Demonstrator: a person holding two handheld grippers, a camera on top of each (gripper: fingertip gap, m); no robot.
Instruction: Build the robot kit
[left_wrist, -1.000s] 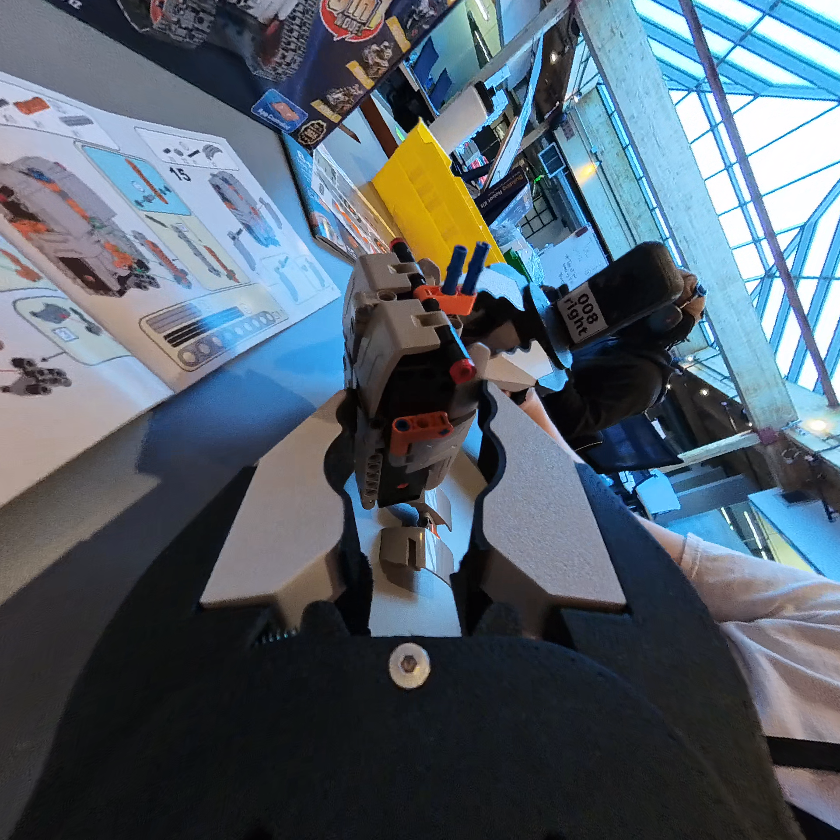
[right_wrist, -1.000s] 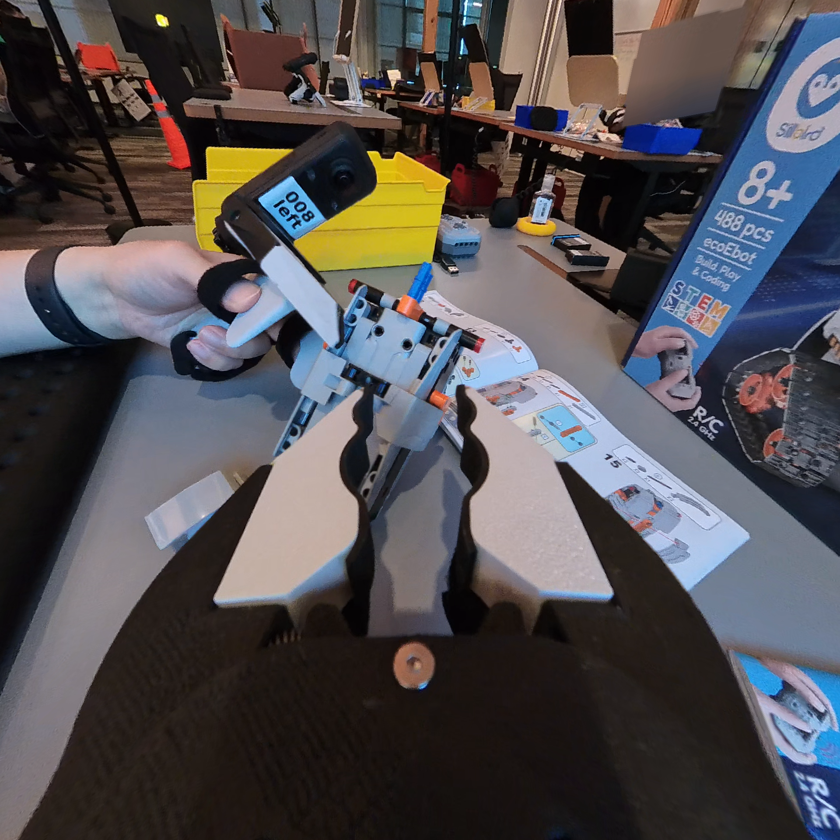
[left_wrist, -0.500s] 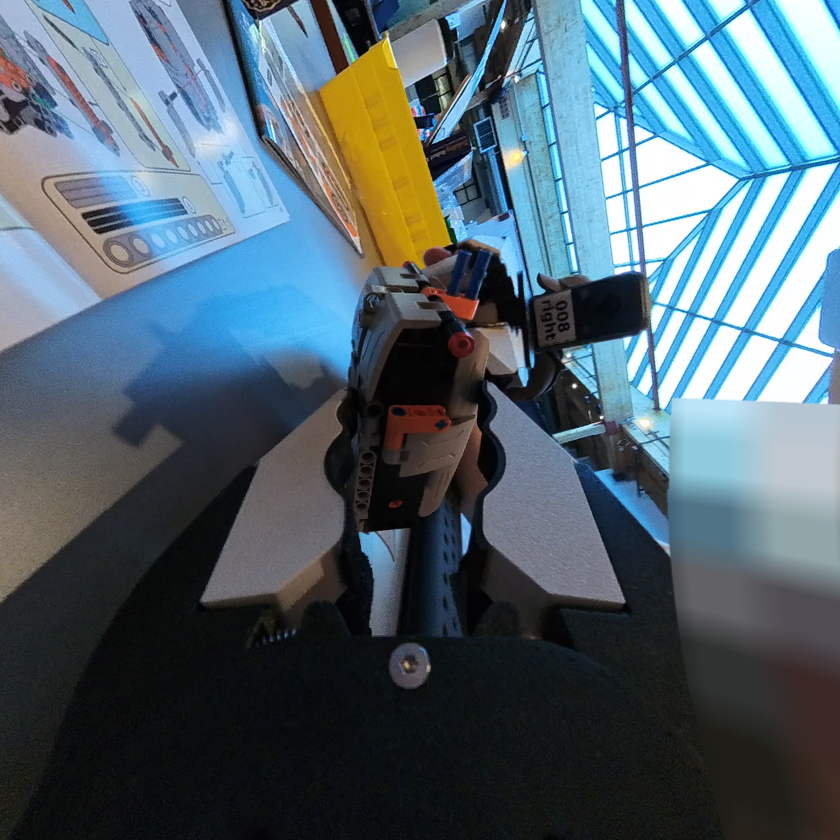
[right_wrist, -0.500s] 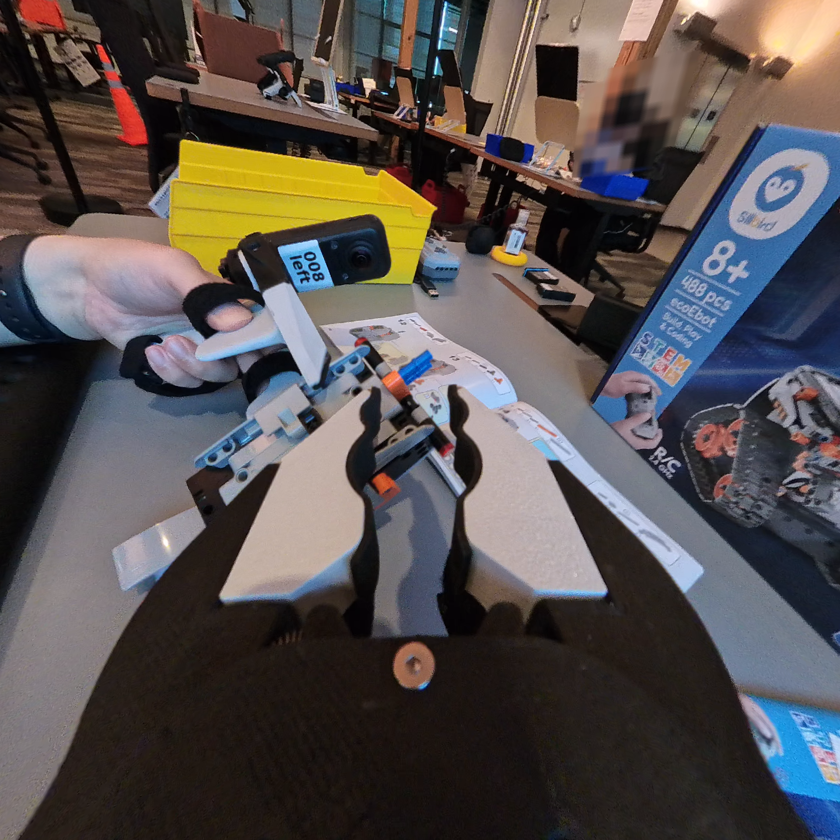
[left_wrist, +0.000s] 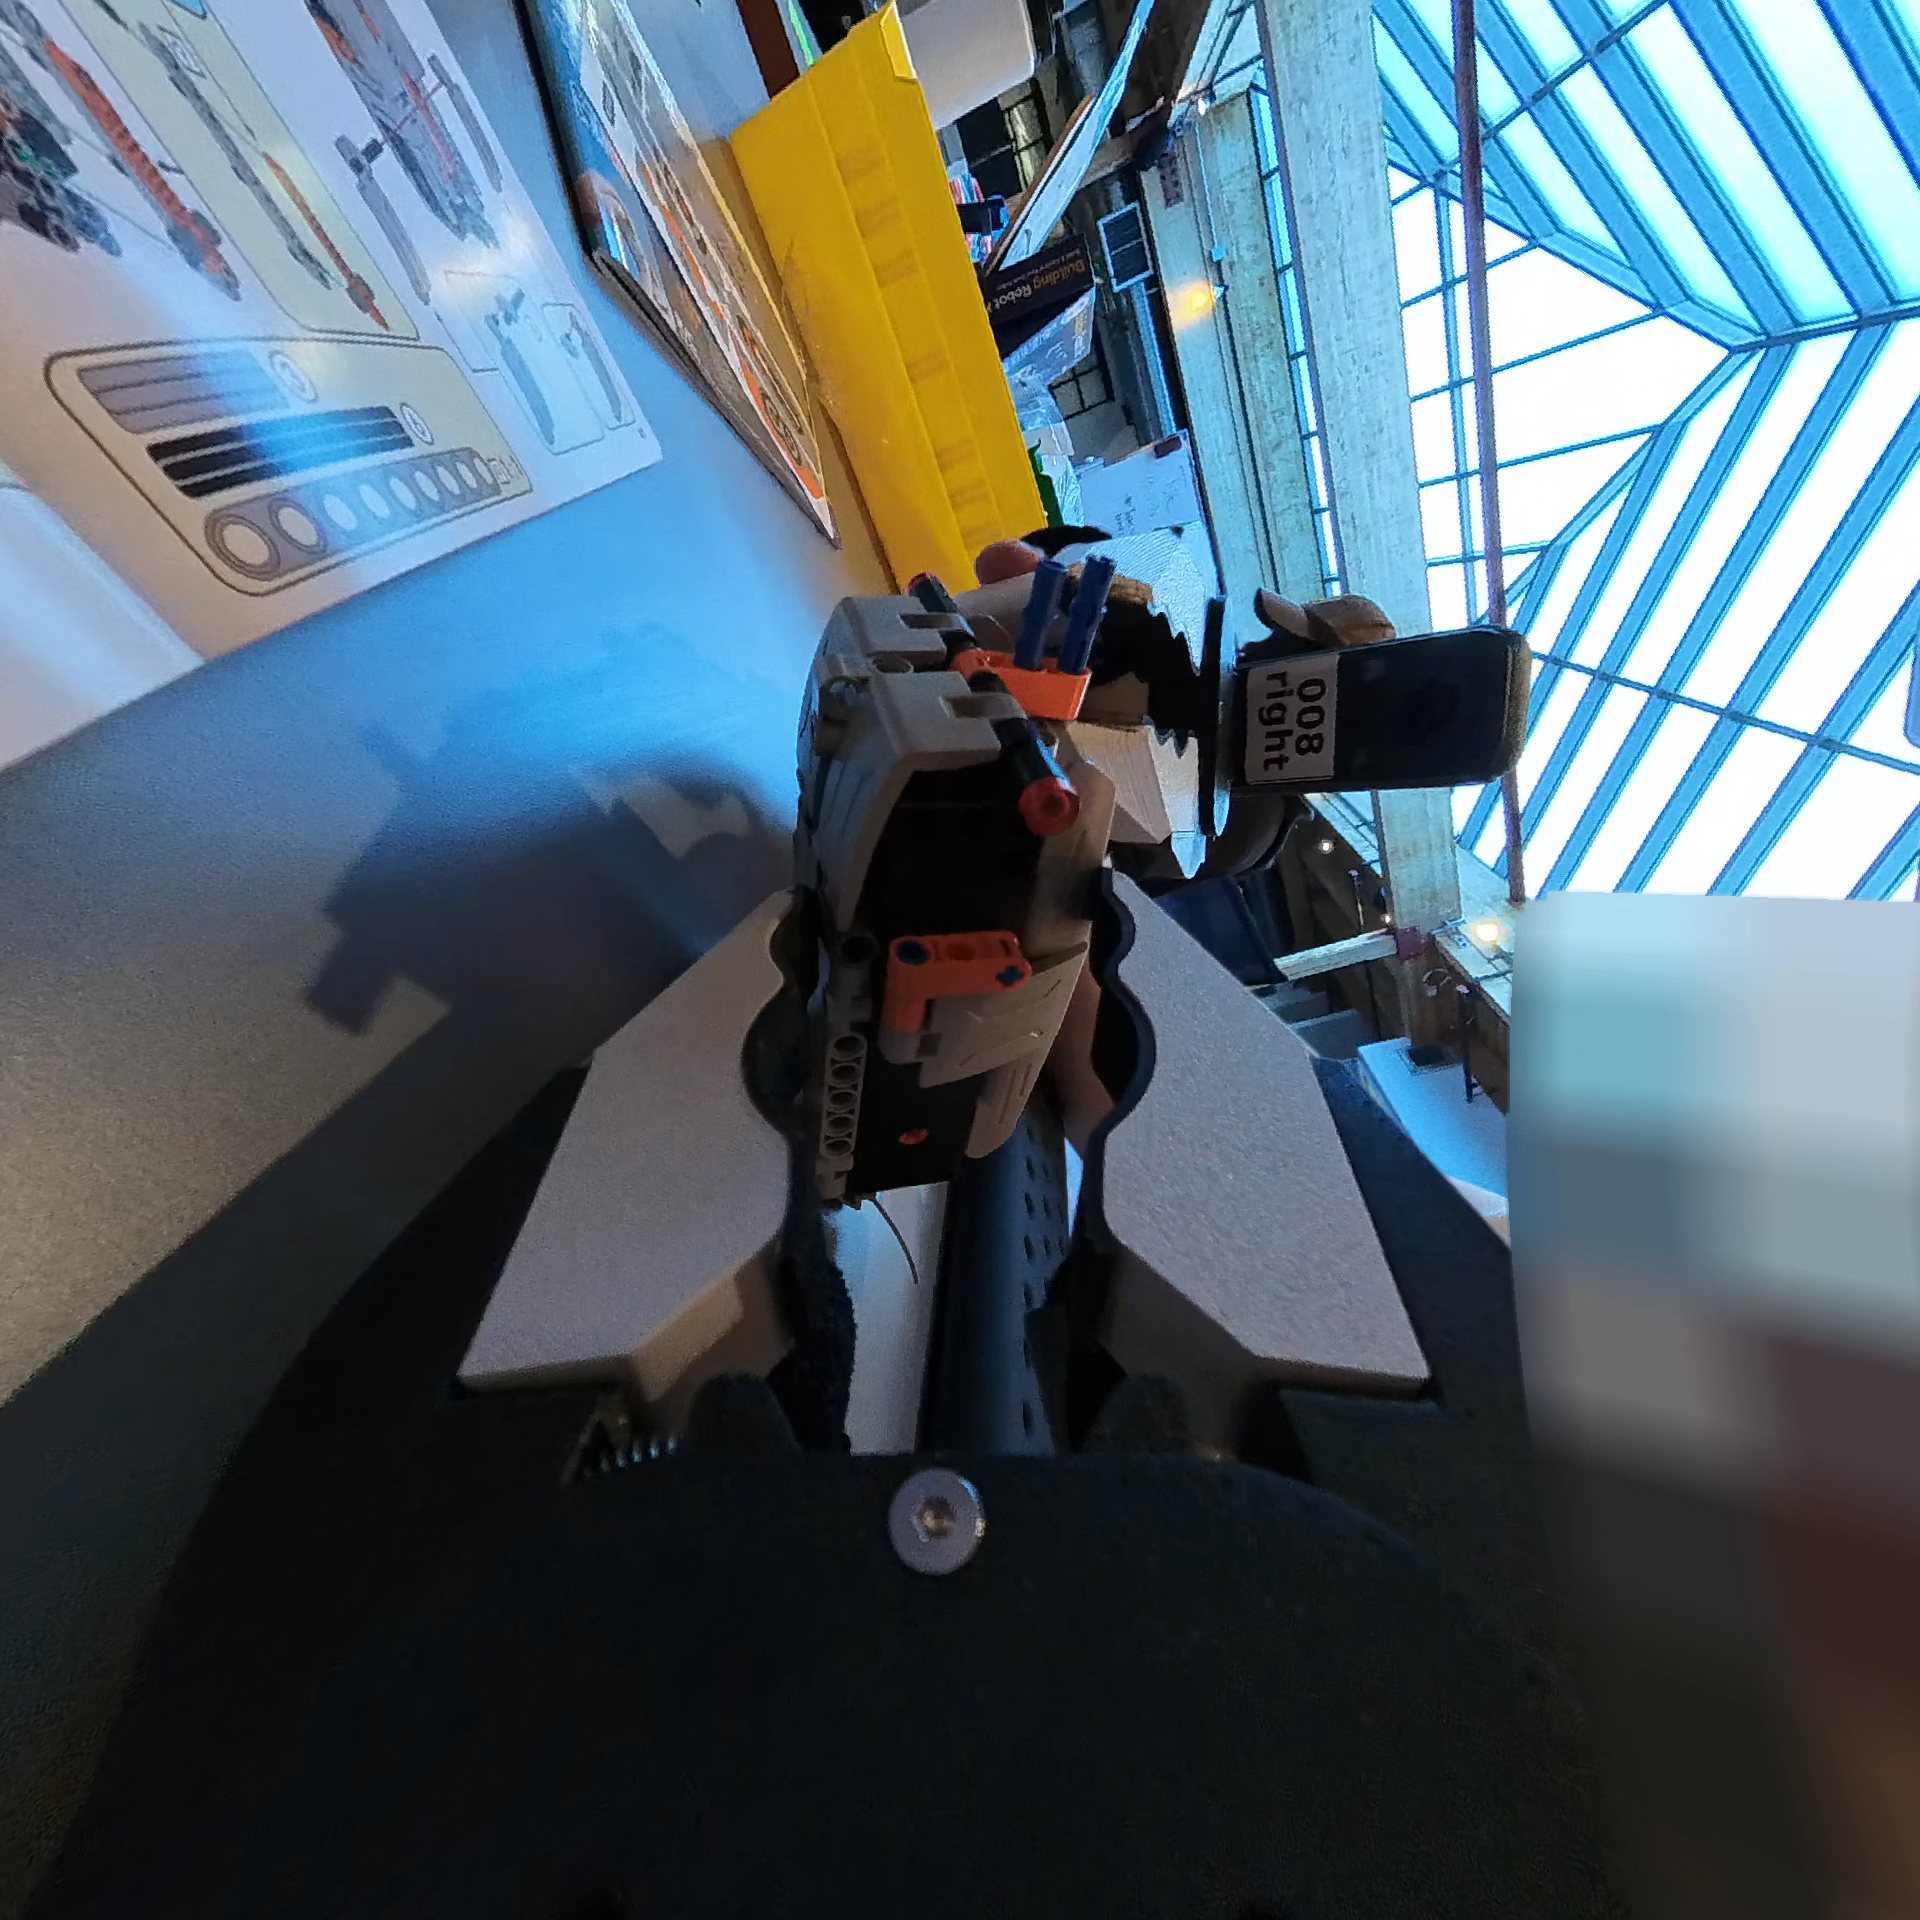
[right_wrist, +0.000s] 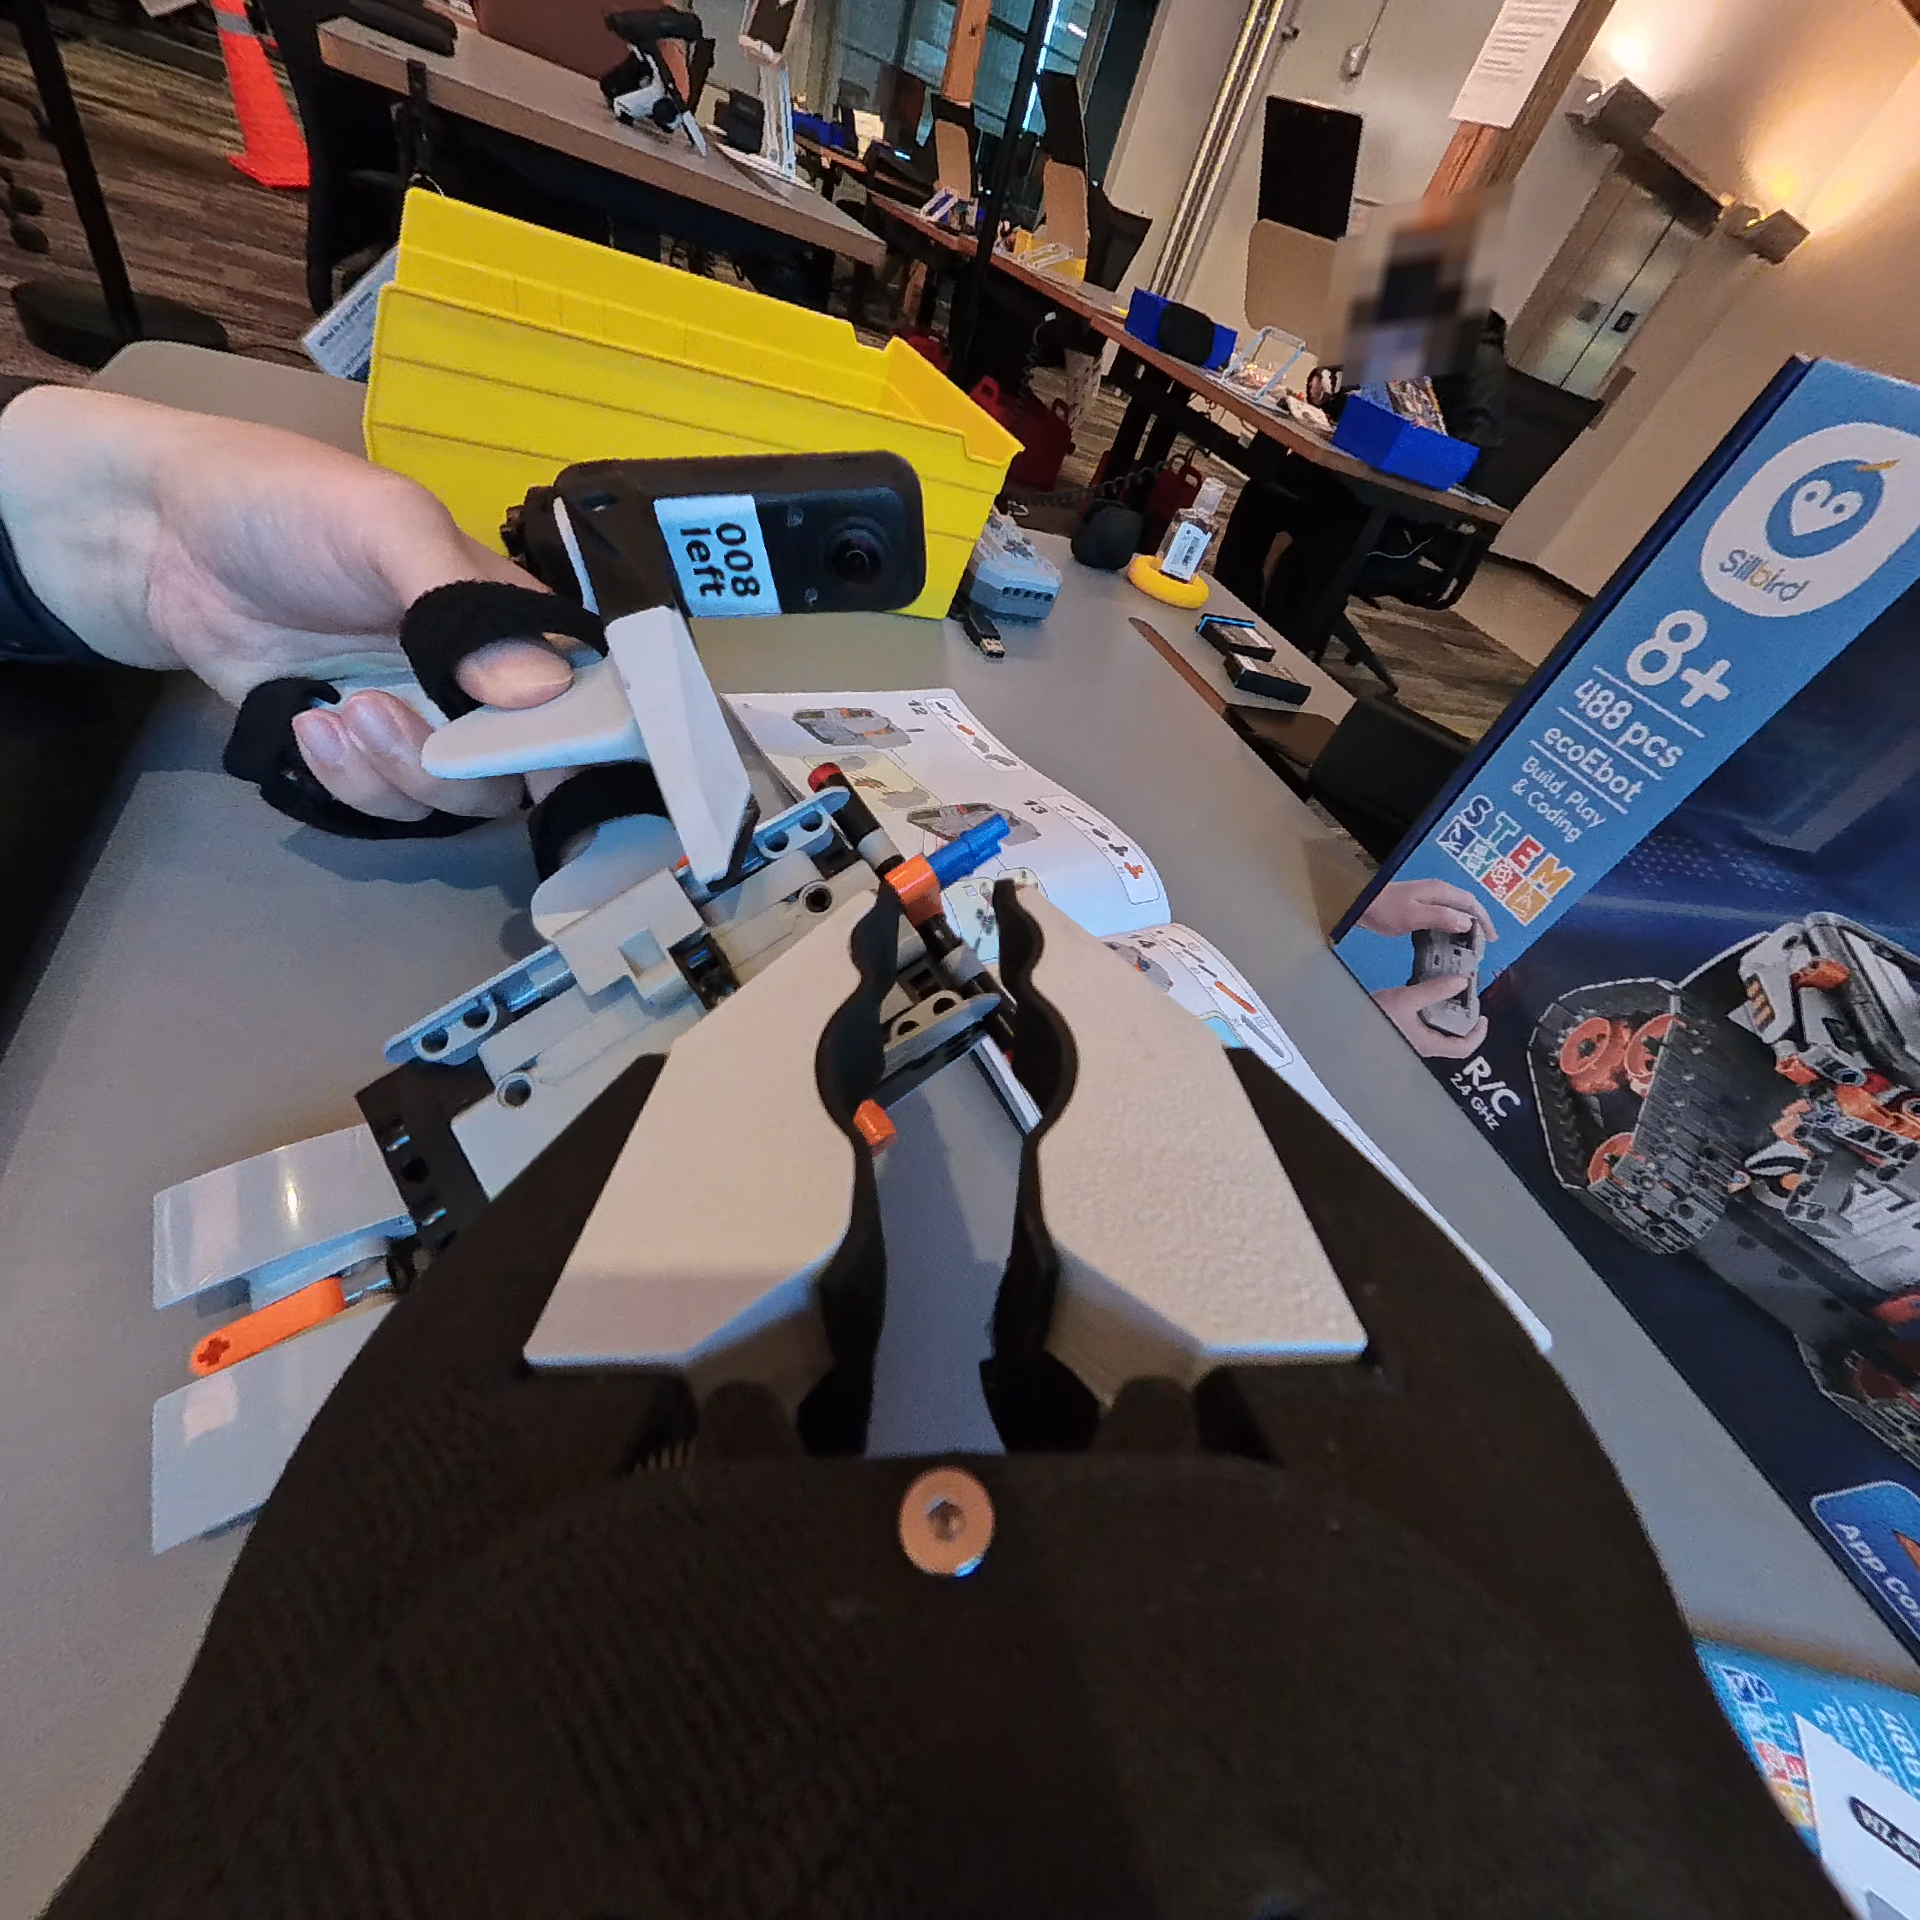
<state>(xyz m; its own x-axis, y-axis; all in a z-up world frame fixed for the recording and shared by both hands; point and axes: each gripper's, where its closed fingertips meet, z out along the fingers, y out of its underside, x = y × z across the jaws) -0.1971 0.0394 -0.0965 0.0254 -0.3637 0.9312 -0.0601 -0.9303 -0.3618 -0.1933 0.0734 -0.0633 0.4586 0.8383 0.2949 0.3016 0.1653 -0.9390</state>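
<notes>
A grey and black brick model (left_wrist: 935, 831) with orange connectors and blue pins is held between both grippers. My left gripper (left_wrist: 940, 935) is shut on its body. In the right wrist view the model (right_wrist: 623, 956) lies tilted low over the grey table (right_wrist: 208, 935). My right gripper (right_wrist: 940, 904) is shut on the model's end, with a grey part and a black axle between its pads. The left gripper's white finger (right_wrist: 707, 790) presses on the model's top. The right gripper also shows behind the model in the left wrist view (left_wrist: 1143, 790).
An open instruction booklet (right_wrist: 997, 790) lies just beyond the model. A yellow bin (right_wrist: 665, 395) stands behind it and a tall blue box (right_wrist: 1714, 831) at the right. Two loose grey panels (right_wrist: 260, 1205) and an orange piece (right_wrist: 270, 1335) lie at the left.
The model has tipped from nearly upright to low and almost flat over the table. Both grippers moved and turned with it, still holding it.
</notes>
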